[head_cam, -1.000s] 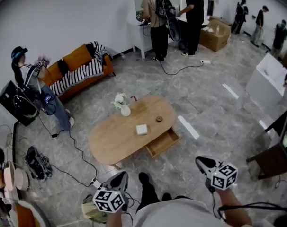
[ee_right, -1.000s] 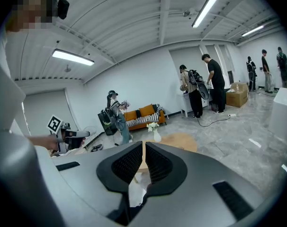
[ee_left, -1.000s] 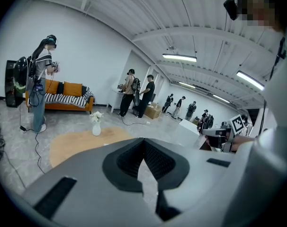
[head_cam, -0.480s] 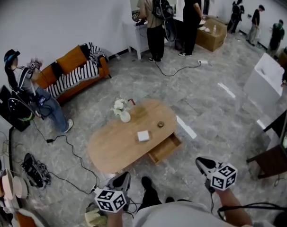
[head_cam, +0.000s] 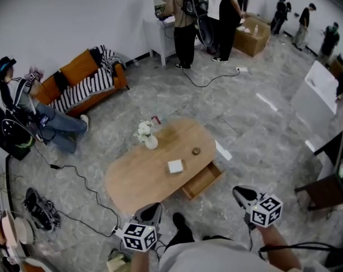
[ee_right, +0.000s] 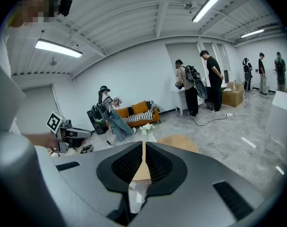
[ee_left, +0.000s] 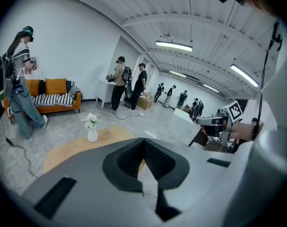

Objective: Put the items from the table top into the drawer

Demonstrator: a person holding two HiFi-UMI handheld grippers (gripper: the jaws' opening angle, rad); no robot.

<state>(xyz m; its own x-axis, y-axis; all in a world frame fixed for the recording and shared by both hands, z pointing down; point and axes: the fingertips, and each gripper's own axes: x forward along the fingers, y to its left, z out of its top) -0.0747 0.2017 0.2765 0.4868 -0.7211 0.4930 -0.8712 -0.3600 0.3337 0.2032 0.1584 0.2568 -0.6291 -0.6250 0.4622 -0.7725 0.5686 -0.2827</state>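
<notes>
Ideally, the left tongs (head_cam: 150, 213) and right tongs (head_cam: 243, 195), both together and empty, should part before reaching the flat white square box (head_cam: 175, 166) on the oval wooden counter (head_cam: 132, 180).

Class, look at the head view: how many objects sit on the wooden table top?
3: a flower vase at the far edge, a white box near the middle, a small round thing right of it. A reddish thing beyond the vase may be a fourth.
</notes>
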